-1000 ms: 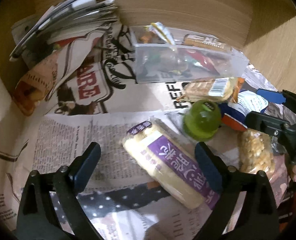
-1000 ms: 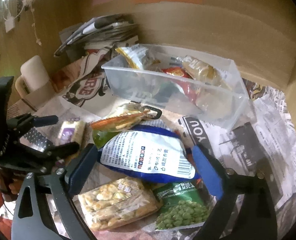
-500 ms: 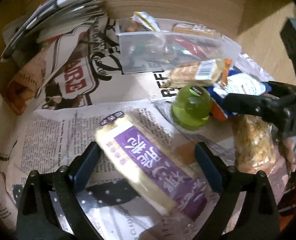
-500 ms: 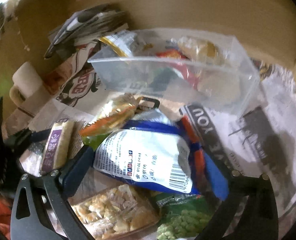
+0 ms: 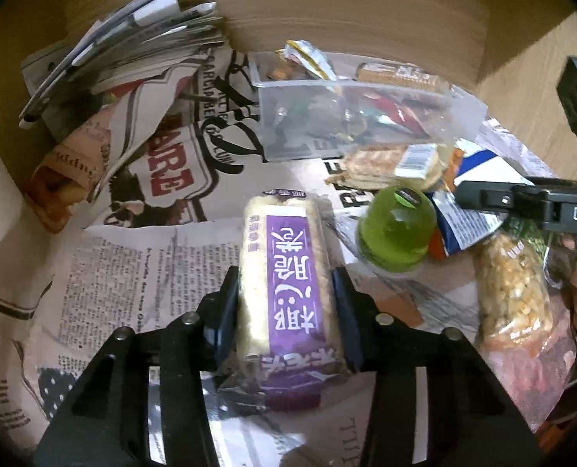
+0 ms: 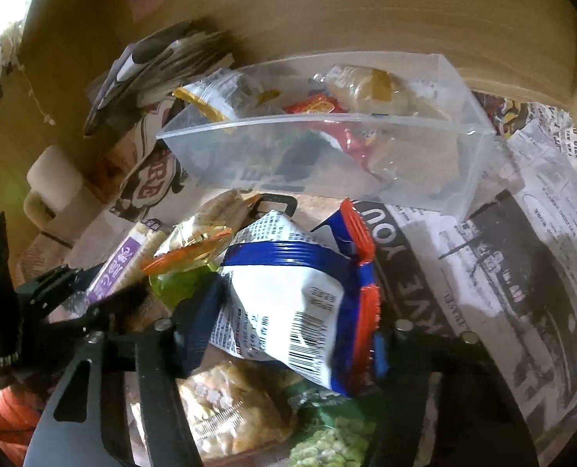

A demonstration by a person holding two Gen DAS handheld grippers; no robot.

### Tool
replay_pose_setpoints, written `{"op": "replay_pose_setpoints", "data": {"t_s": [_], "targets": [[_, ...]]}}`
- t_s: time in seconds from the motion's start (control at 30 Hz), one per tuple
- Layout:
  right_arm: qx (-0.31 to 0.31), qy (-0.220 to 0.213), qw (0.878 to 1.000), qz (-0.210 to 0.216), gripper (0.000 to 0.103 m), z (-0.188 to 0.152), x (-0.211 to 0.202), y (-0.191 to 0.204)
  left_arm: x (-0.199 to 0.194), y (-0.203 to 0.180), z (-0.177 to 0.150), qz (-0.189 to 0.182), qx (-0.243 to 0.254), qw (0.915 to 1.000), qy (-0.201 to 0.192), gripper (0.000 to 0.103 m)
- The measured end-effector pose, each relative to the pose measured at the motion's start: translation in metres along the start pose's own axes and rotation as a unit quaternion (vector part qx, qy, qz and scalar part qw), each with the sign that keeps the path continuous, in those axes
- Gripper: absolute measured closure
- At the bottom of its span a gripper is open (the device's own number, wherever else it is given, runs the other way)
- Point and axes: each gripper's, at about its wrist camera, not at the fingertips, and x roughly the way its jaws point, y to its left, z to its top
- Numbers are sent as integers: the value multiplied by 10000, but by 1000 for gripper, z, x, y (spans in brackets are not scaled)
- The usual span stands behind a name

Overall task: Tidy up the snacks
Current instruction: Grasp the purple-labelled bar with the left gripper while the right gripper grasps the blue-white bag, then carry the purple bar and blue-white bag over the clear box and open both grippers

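Note:
My left gripper (image 5: 286,303) is shut on a long purple-labelled cracker pack (image 5: 284,268) lying on the newspaper. My right gripper (image 6: 292,319) is shut on a white and blue snack bag (image 6: 288,295) with orange edges and holds it tilted up. A clear plastic bin (image 6: 327,155) with several snacks inside stands behind; it also shows in the left wrist view (image 5: 350,116). The right gripper's arm (image 5: 529,202) reaches in at the right of the left wrist view.
A green jelly cup (image 5: 397,225), an orange-ended cracker pack (image 5: 389,163), a corn snack bag (image 5: 514,292) and a green pea bag (image 6: 335,439) lie on newspaper. A paper stack (image 5: 125,43) leans at the back left. A wooden wall (image 6: 366,11) closes the back.
Both grippers have closed: the left on the purple cracker pack, now lengthwise between the fingers, the right on the white and blue bag, which has tipped up.

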Motion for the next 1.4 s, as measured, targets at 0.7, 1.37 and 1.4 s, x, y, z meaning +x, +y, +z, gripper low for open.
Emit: {"op": "replay_pose_setpoints", "data": {"t_s": [0.7,1.37,1.4], "targets": [[-173,-1164,9919,-481,57,25,-69,-3,-55,-6,68,-183,-36,9931,-1159,58],[-516,-1376,9884,-377,57,88,-51,-12,3,-26,145,-463,213,9935,-1018,58],[-526,-1352,9887,-377,57,91,-49,-12,8,-27,149,-460,211,9939,-985,58]]}}
